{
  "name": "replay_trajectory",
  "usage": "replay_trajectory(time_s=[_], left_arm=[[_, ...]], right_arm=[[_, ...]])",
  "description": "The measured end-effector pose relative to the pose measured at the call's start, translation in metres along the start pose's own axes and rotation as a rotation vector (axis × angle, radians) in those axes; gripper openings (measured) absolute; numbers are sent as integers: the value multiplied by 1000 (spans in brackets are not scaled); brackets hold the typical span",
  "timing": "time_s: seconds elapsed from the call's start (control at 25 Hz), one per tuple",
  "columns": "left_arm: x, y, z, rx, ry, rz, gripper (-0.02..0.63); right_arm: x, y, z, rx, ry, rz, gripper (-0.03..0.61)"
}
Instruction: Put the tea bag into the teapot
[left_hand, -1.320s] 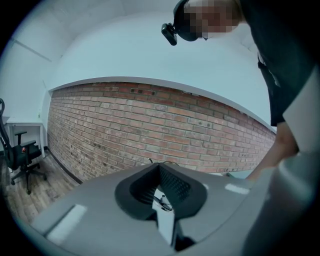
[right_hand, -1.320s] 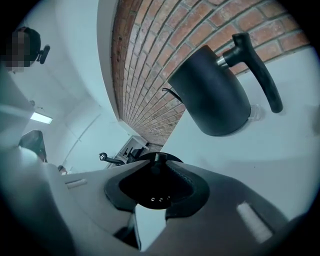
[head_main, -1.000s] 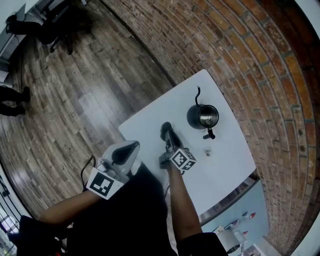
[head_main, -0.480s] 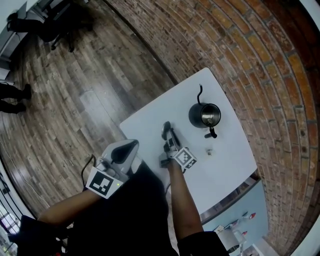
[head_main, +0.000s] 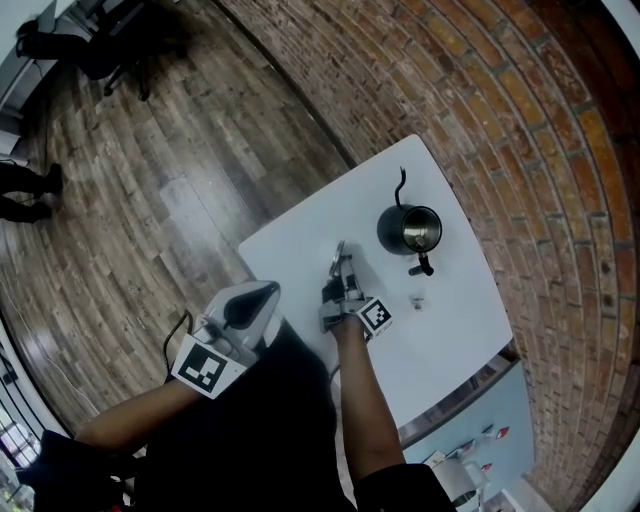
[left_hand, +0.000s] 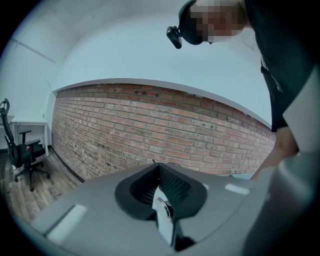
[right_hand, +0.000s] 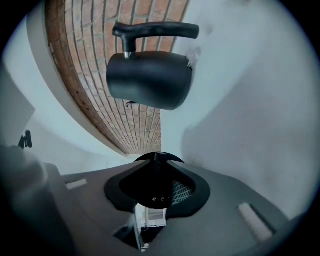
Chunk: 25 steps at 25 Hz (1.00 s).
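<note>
A black teapot (head_main: 408, 232) stands lidless on the white table (head_main: 300, 245), its thin spout pointing away and its handle toward me. A small pale tea bag (head_main: 417, 300) lies on the table just beside the handle. My right gripper (head_main: 340, 262) hovers over the table to the left of the pot, shut on a black round thing that looks like the pot's lid (head_main: 338, 256), held on edge. In the right gripper view the teapot (right_hand: 150, 80) appears sideways ahead of the jaws. My left gripper (head_main: 262, 292) hangs shut and empty off the table's near corner.
The table has bare surface left of and in front of the pot. Wooden floor (head_main: 150, 190) lies to its left and a brick wall (head_main: 520, 130) runs behind it. An office chair (head_main: 110, 60) stands far off at the top left.
The right gripper has rolled about its own axis, turning the black lid from flat to on edge. It has barely shifted in place. The left gripper has stayed still.
</note>
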<state>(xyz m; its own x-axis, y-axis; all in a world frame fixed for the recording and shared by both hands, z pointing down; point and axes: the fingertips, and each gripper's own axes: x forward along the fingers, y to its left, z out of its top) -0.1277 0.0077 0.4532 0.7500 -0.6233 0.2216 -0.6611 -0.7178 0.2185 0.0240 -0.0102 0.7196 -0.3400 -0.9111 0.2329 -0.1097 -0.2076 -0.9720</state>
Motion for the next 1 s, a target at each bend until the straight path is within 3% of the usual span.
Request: replay_trajectory(time_s=[0.28,0.64,1.0], left_arm=[[0,-5,-7,15,32,-11,-2],[3,-10,-8,18,39,-45,-2],[7,-19,-8,17,48,-82,-2]], right_arm=[[-4,-4,0,75,-32,32,94],[-11,-10,-4,253,-106,102,105],[-20,-16,6,259,-163,80,145]])
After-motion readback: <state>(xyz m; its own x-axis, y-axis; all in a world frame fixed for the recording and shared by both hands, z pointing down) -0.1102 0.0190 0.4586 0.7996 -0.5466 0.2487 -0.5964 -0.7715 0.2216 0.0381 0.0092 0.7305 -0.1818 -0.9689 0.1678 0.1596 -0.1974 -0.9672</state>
